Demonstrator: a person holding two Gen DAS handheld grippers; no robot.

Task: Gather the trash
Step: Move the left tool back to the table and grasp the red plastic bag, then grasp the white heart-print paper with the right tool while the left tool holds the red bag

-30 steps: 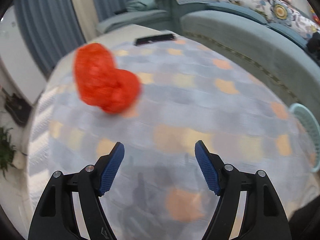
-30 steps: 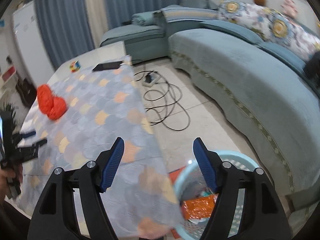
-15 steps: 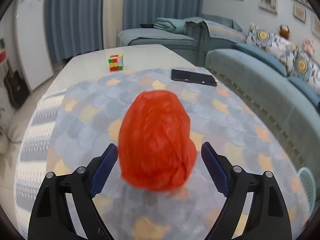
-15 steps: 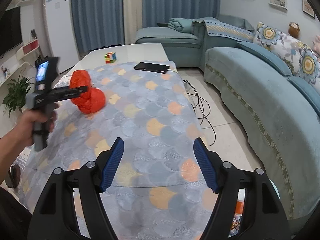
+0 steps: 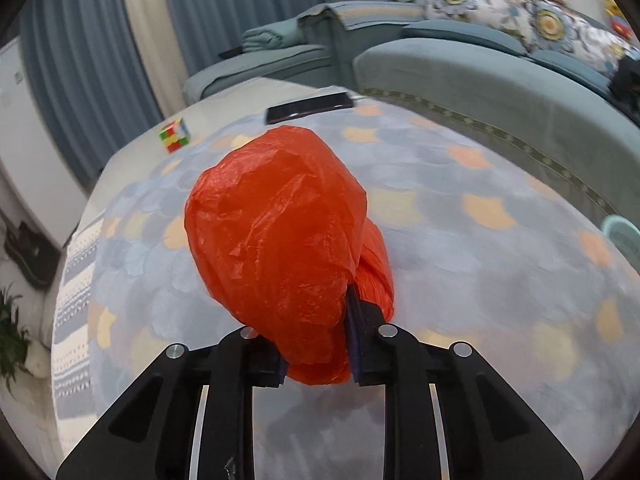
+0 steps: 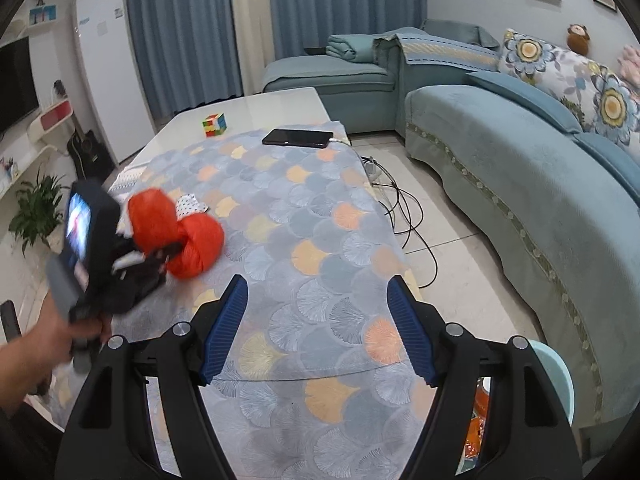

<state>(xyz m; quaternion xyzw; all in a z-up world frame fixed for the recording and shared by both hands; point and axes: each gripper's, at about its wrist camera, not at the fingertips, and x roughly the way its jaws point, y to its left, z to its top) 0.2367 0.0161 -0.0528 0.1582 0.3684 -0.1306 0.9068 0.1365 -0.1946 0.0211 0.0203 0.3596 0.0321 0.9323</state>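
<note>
A crumpled red plastic bag (image 5: 280,232) lies on the table's patterned cloth (image 5: 460,240). My left gripper (image 5: 316,344) is shut on the bag's near end, its pads pressed into the plastic. The right wrist view shows the same bag (image 6: 176,232) with the left gripper (image 6: 156,256) clamped on it, held by a hand. My right gripper (image 6: 316,328) is open and empty over the table's near right edge. A light blue trash basket (image 6: 556,380) stands on the floor at the lower right, with orange trash (image 6: 478,400) inside.
A black phone (image 6: 298,138) and a Rubik's cube (image 6: 215,125) lie at the table's far end. A small dotted scrap (image 6: 190,204) lies behind the bag. Cables (image 6: 400,208) trail on the floor beside the blue sofa (image 6: 520,184).
My left gripper moved up to the red bag and shut on it. My right gripper swung from over the basket up toward the table and stayed open.
</note>
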